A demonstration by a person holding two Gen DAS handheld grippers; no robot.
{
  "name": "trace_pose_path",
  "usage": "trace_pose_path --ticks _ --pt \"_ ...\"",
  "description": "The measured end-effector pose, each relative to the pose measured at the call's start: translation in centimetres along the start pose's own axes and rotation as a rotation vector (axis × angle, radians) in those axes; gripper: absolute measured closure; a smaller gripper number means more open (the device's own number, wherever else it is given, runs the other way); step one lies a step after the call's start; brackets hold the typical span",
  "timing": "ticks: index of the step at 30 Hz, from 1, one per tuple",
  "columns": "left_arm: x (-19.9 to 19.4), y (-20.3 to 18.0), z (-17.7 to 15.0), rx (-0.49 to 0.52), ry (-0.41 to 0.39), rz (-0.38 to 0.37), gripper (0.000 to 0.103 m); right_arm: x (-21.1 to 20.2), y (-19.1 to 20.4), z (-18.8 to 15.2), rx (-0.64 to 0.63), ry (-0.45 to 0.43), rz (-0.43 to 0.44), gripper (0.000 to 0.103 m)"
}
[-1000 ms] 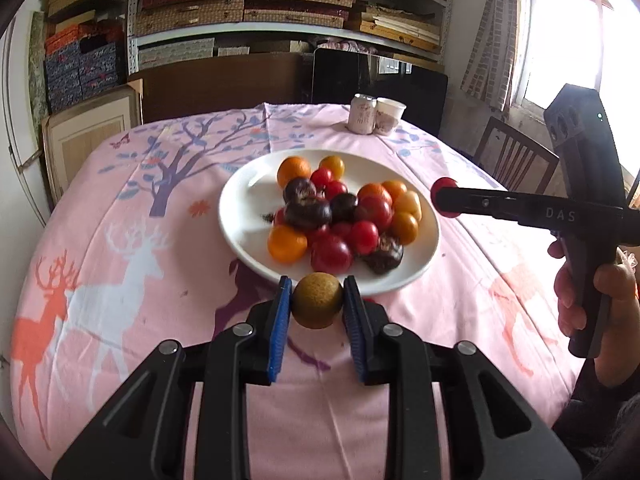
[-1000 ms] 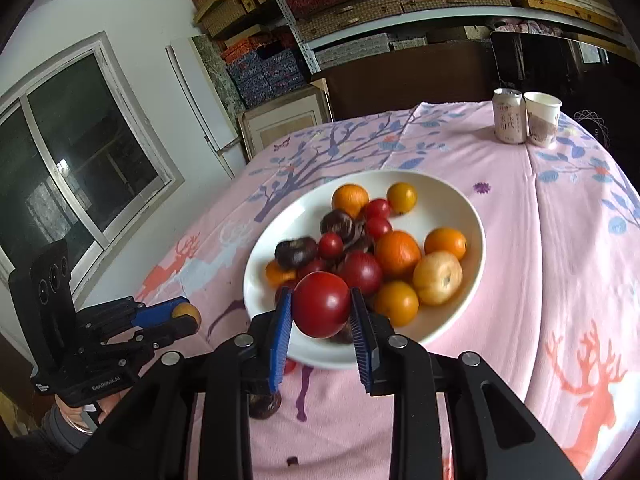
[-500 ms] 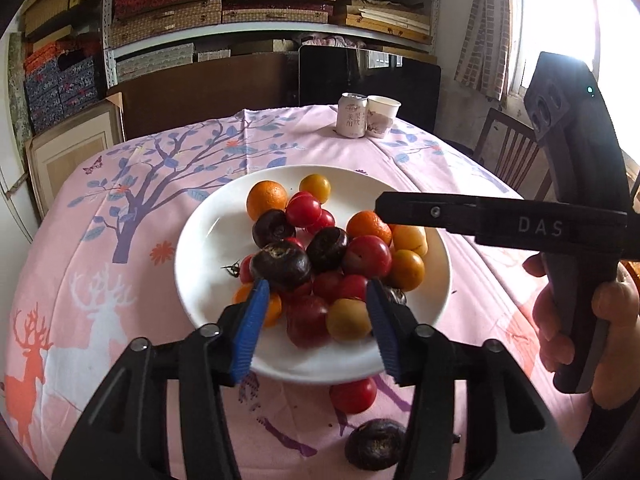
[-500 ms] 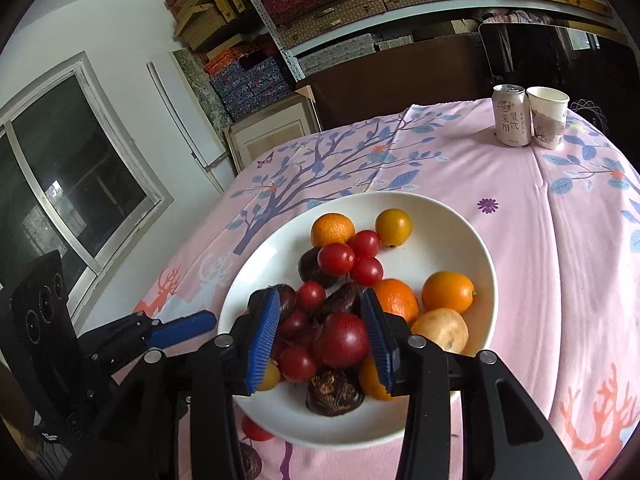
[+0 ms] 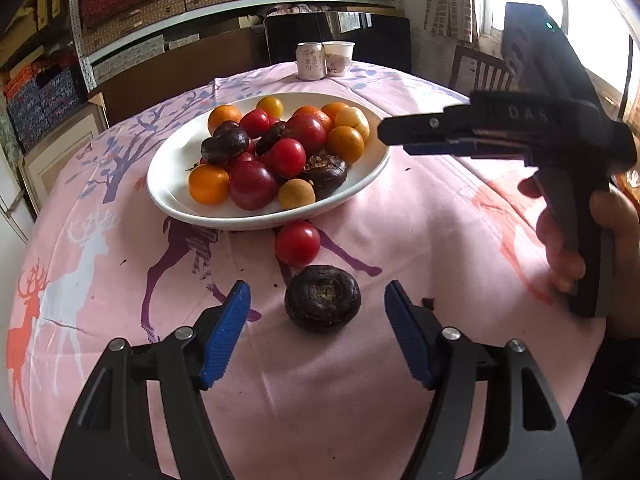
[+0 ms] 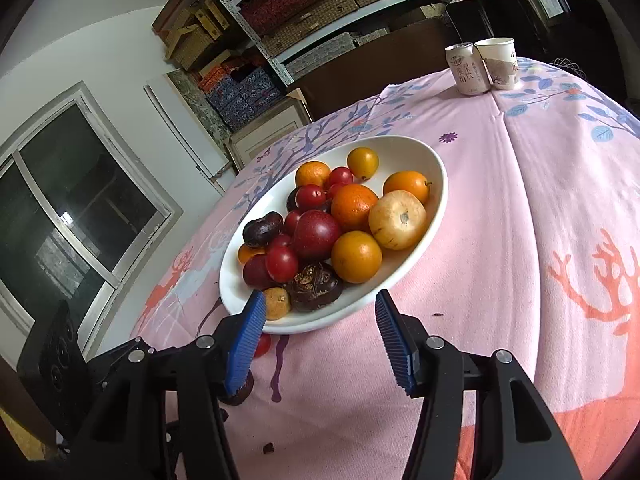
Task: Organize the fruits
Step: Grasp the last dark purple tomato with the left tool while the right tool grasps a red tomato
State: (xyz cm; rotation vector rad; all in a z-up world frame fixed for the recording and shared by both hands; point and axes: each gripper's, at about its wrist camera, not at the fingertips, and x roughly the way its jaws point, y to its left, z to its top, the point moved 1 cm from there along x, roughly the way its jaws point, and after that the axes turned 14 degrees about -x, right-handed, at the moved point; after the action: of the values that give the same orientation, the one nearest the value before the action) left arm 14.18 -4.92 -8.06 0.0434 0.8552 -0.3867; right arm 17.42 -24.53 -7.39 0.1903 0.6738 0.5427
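Dark, wrinkled, round fruit (image 5: 322, 298) lies on the pink-clothed counter (image 5: 420, 240) between the left tongs (image 5: 317, 304), whose blue pads are opening and touch nothing; straddle it evenly, avoiding the loose red tomato (image 5: 297, 243) near the white plate (image 5: 168, 196); right tongs (image 6: 318, 312), also opening, hold nothing.

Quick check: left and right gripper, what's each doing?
Left gripper: jaws opening, holding nothing; dark round fruit lies untouched between them.
Right gripper: jaws opening, empty.
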Motion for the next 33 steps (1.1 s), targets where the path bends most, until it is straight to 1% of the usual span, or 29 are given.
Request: trace_pose_path --ticks 1,2,4,7,9,11,14,15,16,19,23,26,29,31,33 --pt "0.6 0.2 0.2 -0.015 0.024 0.003 0.036 0.0 0.0 -0.1 0.001 0.004 0.001 0.046" --pt "1.2 0.4 0.3 -0.027 0.063 -0.006 0.046 0.0 -0.1 -0.3 0.003 0.005 0.007 0.046" --pt "2.1 0.6 0.1 -0.037 0.121 -0.048 0.06 0.0 -0.2 -0.5 0.013 0.008 0.013 0.046" --pt "1.3 0.5 -0.1 -0.03 0.087 -0.048 0.061 0.5 -0.5 -0.6 0.022 0.039 0.026 0.046" --pt "0.1 1.1 -0.1 -0.06 0.017 -0.063 0.061 0.8 -0.1 -0.7 0.005 0.06 0.03 0.046" --pt "-1.3 2.6 0.1 -0.141 -0.067 -0.065 0.061 1.1 0.7 -0.7 -0.028 0.077 0.037 0.046" --pt "-2.8 5.5 0.3 -0.289 -0.168 -0.011 0.061 1.6 2.4 -0.8 -0.092 0.112 0.032 0.046" --pt "-3.0 6.1 0.3 -0.321 -0.184 -0.002 0.061 1.9 3.0 -0.9 -0.114 0.127 0.03 0.046" --pt "-3.1 6.5 0.5 -0.342 -0.188 -0.006 0.061 2.2 3.8 -1.0 -0.132 0.14 0.026 0.046" --pt "-2.9 6.9 0.7 -0.363 -0.186 0.022 0.061 3.4 5.7 -1.0 -0.159 0.182 0.017 0.046" --pt "-2.9 7.1 1.1 -0.361 -0.179 0.024 0.061 5.3 8.6 -1.1 -0.236 0.241 -0.052 0.046" --pt "-2.8 7.2 1.0 -0.368 -0.168 0.016 0.061 6.6 9.5 -0.8 -0.238 0.273 -0.088 0.046" --pt "-3.0 7.3 1.0 -0.368 -0.174 0.01 0.061 7.9 10.2 -0.8 -0.253 0.311 -0.112 0.046" --pt "-3.0 7.1 1.0 -0.36 -0.176 0.01 0.061 8.6 10.9 -0.8 -0.289 0.318 -0.142 0.046" --pt "-3.1 7.0 1.0 -0.357 -0.178 0.008 0.061 9.0 11.0 -0.7 -0.299 0.322 -0.155 0.047"
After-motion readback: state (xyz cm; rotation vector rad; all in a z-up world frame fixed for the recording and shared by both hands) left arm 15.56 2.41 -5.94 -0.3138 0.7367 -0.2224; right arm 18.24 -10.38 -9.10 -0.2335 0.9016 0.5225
